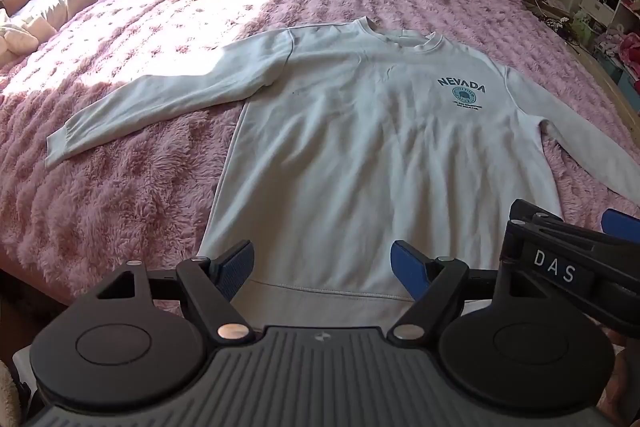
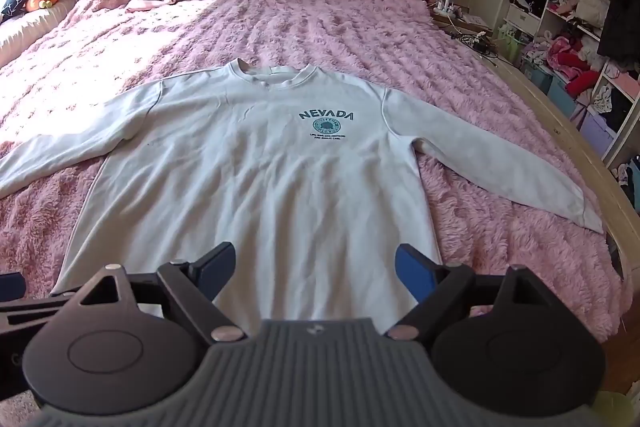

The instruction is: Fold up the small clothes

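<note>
Two grippers, left gripper (image 1: 322, 269) and right gripper (image 2: 314, 269), fingers released, empty, hover over near hem; sweatshirt (image 1: 360, 155) spread flat face-up on bed (image 1: 140, 187), sleeves out, ready for first fold
</note>
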`<state>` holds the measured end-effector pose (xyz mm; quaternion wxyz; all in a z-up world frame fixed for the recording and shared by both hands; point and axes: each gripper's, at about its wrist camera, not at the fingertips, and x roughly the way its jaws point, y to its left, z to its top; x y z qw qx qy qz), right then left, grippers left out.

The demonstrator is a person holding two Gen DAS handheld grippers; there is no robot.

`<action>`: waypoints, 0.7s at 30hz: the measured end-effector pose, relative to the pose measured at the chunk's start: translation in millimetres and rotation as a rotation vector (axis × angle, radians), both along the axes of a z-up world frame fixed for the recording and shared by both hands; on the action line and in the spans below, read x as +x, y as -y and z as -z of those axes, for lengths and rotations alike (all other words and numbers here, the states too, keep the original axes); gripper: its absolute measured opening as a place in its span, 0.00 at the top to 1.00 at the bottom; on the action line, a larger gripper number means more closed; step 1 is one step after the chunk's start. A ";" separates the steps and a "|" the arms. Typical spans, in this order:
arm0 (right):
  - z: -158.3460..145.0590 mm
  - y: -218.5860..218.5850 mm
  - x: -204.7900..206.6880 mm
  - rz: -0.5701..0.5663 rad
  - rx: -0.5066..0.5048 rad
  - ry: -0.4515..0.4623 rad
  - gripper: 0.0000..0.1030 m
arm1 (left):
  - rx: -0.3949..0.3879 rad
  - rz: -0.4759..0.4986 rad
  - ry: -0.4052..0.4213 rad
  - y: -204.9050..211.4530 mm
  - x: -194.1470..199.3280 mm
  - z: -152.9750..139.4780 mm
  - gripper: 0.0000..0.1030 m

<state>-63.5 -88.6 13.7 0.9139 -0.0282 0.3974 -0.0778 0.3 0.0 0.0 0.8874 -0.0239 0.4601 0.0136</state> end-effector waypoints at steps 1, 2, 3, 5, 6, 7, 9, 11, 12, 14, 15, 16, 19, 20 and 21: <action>0.0 0.0 0.0 0.000 0.000 0.000 0.20 | 0.000 0.000 -0.001 0.0 0.0 -0.1 0.12; -0.4 -0.6 -0.4 -0.001 -0.003 0.001 0.20 | -0.001 -0.001 -0.001 -0.1 0.1 0.0 0.12; -0.4 -0.8 -0.6 0.000 -0.004 0.001 0.20 | -0.003 -0.002 -0.002 -0.1 0.0 0.0 0.12; -0.6 -1.2 -0.7 -0.001 -0.005 0.001 0.20 | -0.003 -0.001 -0.003 -0.1 -0.1 -0.1 0.12; -0.8 -1.4 -0.4 -0.002 -0.007 0.000 0.20 | -0.003 -0.002 -0.004 -0.2 -0.1 0.0 0.12; -1.2 -1.6 -0.1 -0.001 -0.007 -0.001 0.20 | -0.004 -0.002 -0.004 -2.1 -1.9 4.8 0.12; 1.7 -0.5 -2.7 -0.002 -0.008 0.000 0.20 | -0.004 -0.002 -0.004 -2.6 -3.8 7.5 0.12; 1.7 -0.3 -2.5 -0.002 -0.007 -0.002 0.20 | -0.005 -0.003 -0.005 -2.7 -3.6 7.5 0.12; 1.4 -1.0 -2.5 -0.002 -0.008 -0.001 0.20 | -0.005 -0.003 -0.005 -2.7 -3.4 7.3 0.12; 1.6 -1.2 -2.6 -0.001 -0.009 -0.001 0.20 | -0.005 -0.003 -0.007 -2.7 -3.3 7.2 0.12; 1.4 -1.4 -2.1 -0.002 -0.010 -0.002 0.20 | -0.006 -0.003 -0.007 -2.8 -3.2 7.2 0.12; 1.4 -1.4 -2.2 -0.002 -0.010 -0.002 0.20 | -0.007 -0.003 -0.007 -3.0 -3.6 7.7 0.12; 1.4 -1.3 -2.2 -0.002 -0.010 -0.002 0.20 | -0.008 -0.004 -0.009 -4.7 -6.2 13.5 0.12; 1.6 -1.3 -2.7 -0.002 -0.010 -0.002 0.20 | -0.008 -0.003 -0.009 -4.7 -6.3 13.6 0.12; 1.4 -1.4 -2.3 -0.002 -0.011 -0.001 0.20 | -0.007 -0.003 -0.009 -4.6 -6.1 13.5 0.12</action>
